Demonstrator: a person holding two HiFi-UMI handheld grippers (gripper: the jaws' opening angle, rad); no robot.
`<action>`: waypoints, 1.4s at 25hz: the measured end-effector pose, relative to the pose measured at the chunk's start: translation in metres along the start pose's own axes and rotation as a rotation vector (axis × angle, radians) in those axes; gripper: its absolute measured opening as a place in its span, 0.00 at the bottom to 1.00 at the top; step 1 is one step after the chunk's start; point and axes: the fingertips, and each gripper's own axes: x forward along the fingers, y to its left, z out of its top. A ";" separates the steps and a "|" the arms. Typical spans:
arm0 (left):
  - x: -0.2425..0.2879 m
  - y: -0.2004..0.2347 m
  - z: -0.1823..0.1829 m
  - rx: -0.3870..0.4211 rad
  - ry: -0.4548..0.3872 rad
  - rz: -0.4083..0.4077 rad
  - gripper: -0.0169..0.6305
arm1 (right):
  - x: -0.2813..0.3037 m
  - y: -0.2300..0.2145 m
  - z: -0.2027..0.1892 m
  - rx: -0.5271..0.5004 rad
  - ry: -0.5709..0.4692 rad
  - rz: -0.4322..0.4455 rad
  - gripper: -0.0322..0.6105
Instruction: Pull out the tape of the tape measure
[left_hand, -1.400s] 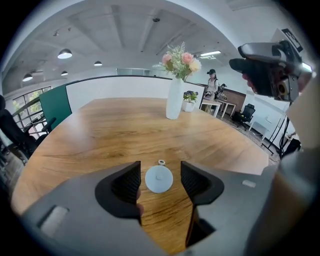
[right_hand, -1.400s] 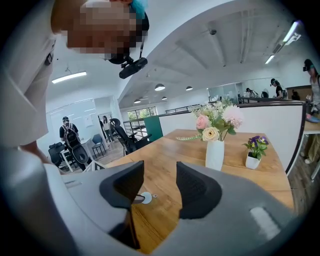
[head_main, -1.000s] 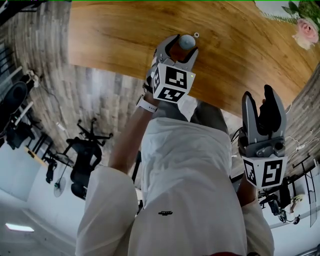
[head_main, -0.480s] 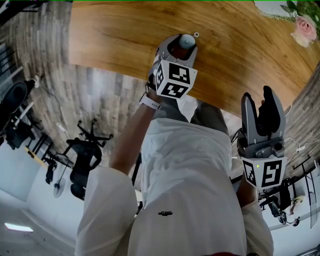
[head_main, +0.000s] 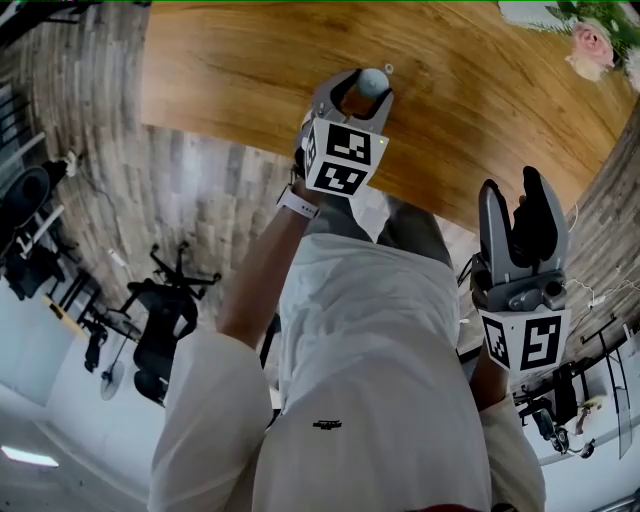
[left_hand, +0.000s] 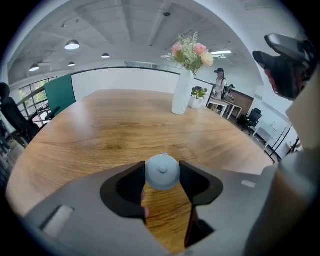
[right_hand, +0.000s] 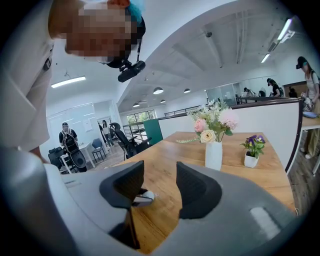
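The left gripper (head_main: 364, 86) is reaching over the near edge of the wooden tabletop (head_main: 240, 70) and holding the tape measure (left_hand: 162, 171), its two pads pressing on either side of the round grey-blue case. The case is sitting just inside that edge, close in front of the person. Its round face with a small centre button is turning toward the left gripper's camera, so no long axis is showing. A tiny tab (head_main: 388, 68) is sticking out at the far side of the case, pointing away from the person toward the middle of the tabletop.

The right gripper (head_main: 512, 188) is hanging off the tabletop, beside the person's hip, with its jaws standing well apart and gripping nothing. In the right gripper view a small pale thing (right_hand: 142, 198) is lying on the wood, half hidden behind one jaw; I cannot tell what it is.

A white vase of flowers (left_hand: 182, 92) and a small potted plant (left_hand: 198, 96) are standing far across the tabletop, well apart from the tape measure. An office chair (head_main: 165, 320) is standing on the floor below
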 end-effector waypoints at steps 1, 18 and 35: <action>-0.003 -0.002 0.002 0.002 -0.005 -0.003 0.39 | -0.001 0.001 0.002 -0.003 -0.007 0.000 0.37; -0.079 -0.016 0.058 -0.014 -0.150 0.045 0.39 | -0.016 0.016 0.054 -0.073 -0.131 0.049 0.37; -0.174 -0.037 0.097 -0.053 -0.285 0.097 0.39 | -0.036 0.048 0.081 -0.133 -0.201 0.141 0.37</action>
